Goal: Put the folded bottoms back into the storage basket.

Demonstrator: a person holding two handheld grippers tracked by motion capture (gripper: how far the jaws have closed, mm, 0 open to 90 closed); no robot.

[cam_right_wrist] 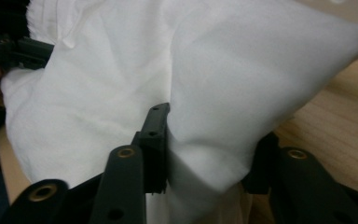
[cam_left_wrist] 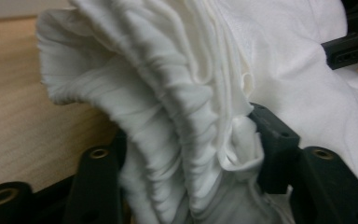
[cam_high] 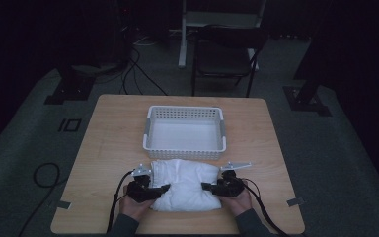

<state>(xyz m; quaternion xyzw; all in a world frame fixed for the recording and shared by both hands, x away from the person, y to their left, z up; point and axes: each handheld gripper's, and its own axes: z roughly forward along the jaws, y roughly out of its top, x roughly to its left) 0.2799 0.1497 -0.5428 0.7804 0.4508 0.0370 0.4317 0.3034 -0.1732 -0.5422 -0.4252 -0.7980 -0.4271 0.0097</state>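
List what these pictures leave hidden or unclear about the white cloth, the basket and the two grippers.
- Cloth: its underside is hidden against the table in the high view; what garment it is cannot be told.
- Left gripper: bunched folds cover the pads in the left gripper view.
- Right gripper: cloth hides the right-hand jaw's tip in the right gripper view.
- Basket: weave too small and dim, high view.

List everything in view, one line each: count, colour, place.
Folded cloth bundle: one, white, near edge of the table, between both tongs.
Basket: one, white, perforated, table centre, just behind the cloth.
Table: one, light wood.
Chair: one, dark, on the floor beyond the table.
Cables: several, black, on the grey floor.
Left tongs: one, black, shut on the cloth's left end.
Right tongs: one, black, shut on the cloth's right end.
Hands: two, holding the tongs at the near edge.
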